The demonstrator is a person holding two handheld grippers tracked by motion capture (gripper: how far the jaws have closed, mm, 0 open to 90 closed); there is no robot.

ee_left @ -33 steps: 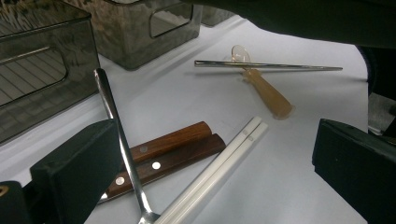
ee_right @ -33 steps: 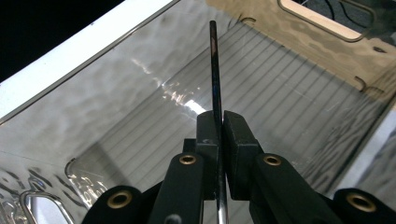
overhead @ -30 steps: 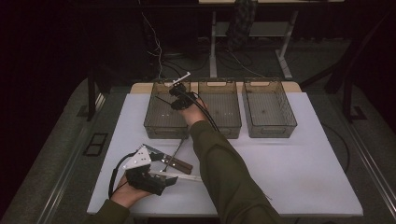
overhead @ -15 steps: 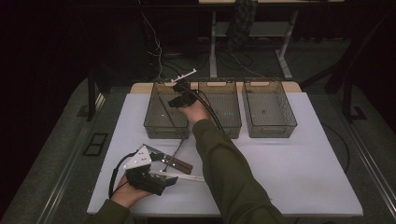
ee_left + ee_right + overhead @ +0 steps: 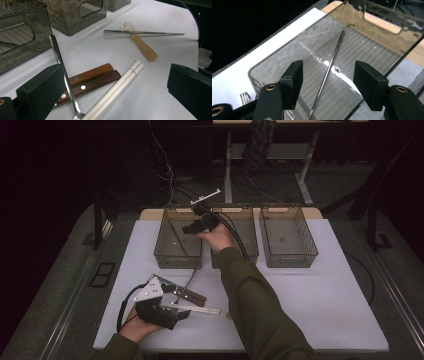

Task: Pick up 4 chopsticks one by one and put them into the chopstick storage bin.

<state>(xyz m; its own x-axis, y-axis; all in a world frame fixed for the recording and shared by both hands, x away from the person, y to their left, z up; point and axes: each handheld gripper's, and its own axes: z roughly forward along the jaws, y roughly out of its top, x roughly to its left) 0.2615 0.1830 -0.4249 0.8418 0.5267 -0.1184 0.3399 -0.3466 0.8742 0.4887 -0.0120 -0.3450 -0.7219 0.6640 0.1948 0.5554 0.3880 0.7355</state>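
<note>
Right gripper [image 5: 327, 82] released, jaws wide above thin metal rod [image 5: 329, 67] lying diagonally in left bin [image 5: 165, 251] at frame centre; likely light, stiff, slippery, best pinched mid-length; left gripper [image 5: 112, 100] also open.

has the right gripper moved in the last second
Barely. In the high view the right gripper hovers over the leftmost bin as before; against that bin's rim it has only turned slightly, its grey plate tipping up toward the far edge.
</note>
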